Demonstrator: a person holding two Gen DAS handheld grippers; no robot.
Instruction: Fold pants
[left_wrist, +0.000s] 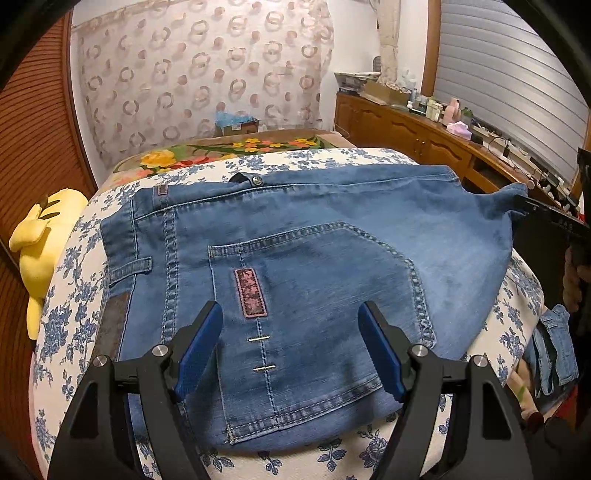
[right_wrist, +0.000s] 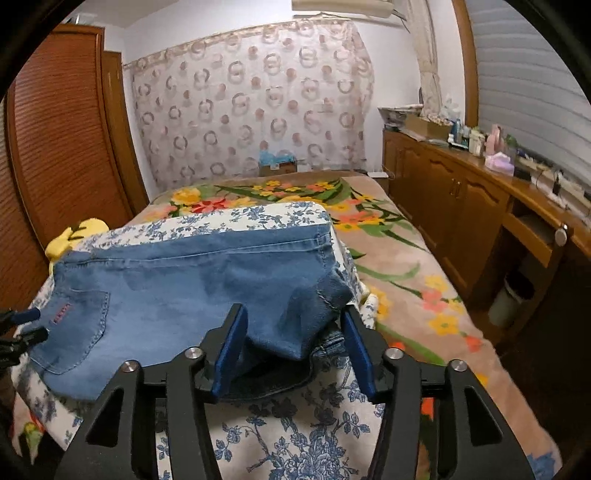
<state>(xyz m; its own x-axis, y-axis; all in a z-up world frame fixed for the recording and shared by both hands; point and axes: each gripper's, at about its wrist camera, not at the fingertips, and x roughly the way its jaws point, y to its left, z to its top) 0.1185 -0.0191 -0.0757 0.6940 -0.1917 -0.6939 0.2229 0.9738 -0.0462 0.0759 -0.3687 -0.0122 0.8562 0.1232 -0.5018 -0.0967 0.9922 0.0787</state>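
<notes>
Blue jeans lie folded on a white cushion with blue flowers, back pocket up. My left gripper hovers open just over that pocket, nothing between its blue pads. My right gripper is at the jeans' right end. A bunched fold of denim sits between its fingers and is lifted off the cushion, with a shadow under it. In the left wrist view the right gripper shows at the right edge, the denim corner pulled up to it. The left gripper peeks in at the right wrist view's left edge.
A yellow plush toy lies left of the cushion. Beyond is a bed with a bright flowered blanket. A wooden sideboard with clutter lines the right wall; louvred wardrobe doors stand left. Another denim piece hangs low right.
</notes>
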